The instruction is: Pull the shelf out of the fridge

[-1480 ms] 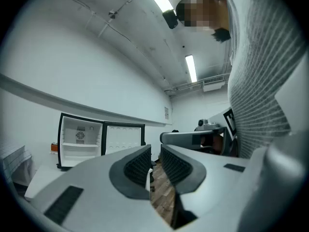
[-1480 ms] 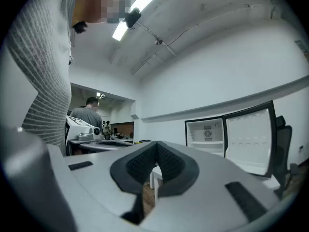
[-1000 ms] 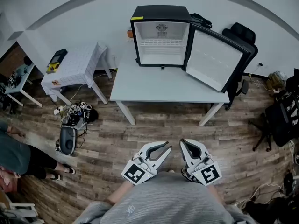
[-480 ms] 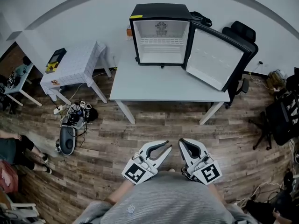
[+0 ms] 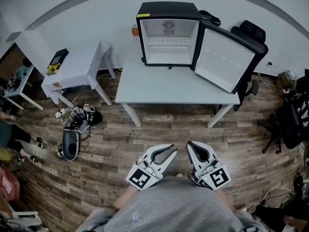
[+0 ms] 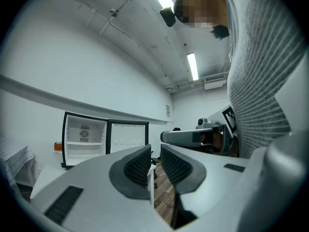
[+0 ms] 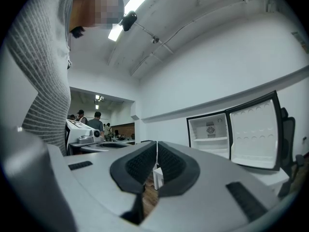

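Observation:
The small black fridge (image 5: 169, 33) stands on the white table (image 5: 174, 91), its door (image 5: 224, 59) swung open to the right. A white wire shelf (image 5: 168, 42) sits across the middle of the fridge's inside. Both grippers hang low by my body, far from the fridge. My left gripper (image 5: 173, 152) has its jaws a little apart and holds nothing. The right gripper (image 5: 189, 147) is shut and empty. In the left gripper view the fridge (image 6: 84, 139) shows far beyond the left gripper (image 6: 155, 161). The right gripper view has the shelf (image 7: 211, 139) past the right gripper (image 7: 156, 161).
A small white side table (image 5: 79, 66) with a dark device (image 5: 58, 61) stands left of the main table. Cables and gear (image 5: 75, 127) lie on the wood floor. A black office chair (image 5: 248, 35) stands behind the fridge door. A person's legs (image 5: 12, 139) show at the left edge.
The person at the left edge has walked further out of the picture. The view has shifted slightly. Both grippers stay where they were.

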Motion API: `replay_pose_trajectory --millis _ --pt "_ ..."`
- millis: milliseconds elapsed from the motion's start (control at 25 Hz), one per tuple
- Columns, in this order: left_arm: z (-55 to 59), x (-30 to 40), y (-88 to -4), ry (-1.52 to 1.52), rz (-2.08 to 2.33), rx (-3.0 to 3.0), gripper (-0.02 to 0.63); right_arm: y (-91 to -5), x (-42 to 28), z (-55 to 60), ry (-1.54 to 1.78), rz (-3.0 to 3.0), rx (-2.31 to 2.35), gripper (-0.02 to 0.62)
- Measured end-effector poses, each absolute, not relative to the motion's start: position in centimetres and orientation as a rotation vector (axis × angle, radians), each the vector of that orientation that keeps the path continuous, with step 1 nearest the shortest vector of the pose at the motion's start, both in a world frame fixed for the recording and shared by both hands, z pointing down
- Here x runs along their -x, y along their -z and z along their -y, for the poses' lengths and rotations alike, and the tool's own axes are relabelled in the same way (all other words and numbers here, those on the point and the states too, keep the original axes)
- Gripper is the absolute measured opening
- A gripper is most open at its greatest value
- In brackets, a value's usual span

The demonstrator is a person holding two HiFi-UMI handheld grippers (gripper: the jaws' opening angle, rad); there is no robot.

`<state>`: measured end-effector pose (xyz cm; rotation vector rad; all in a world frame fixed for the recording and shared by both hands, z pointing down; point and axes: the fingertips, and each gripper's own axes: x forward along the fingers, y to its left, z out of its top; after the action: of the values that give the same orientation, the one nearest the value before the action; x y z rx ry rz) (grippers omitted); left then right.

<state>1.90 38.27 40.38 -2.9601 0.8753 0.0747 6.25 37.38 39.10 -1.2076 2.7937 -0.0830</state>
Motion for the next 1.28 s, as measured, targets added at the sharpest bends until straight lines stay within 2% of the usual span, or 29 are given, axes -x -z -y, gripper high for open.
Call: replay_pose_trajectory --millis 640,1280 --pt "-36.5 4.9 -41.2 -0.082 -0.849 2.971 0.071 -40.0 -0.1 -35.6 0.107 -2.752 1.269 0.012" --pt "-36.5 6.1 -41.6 -0.058 -0.771 2.972 0.071 -40.3 0.9 -35.6 0.109 -2.713 1.350 0.012"
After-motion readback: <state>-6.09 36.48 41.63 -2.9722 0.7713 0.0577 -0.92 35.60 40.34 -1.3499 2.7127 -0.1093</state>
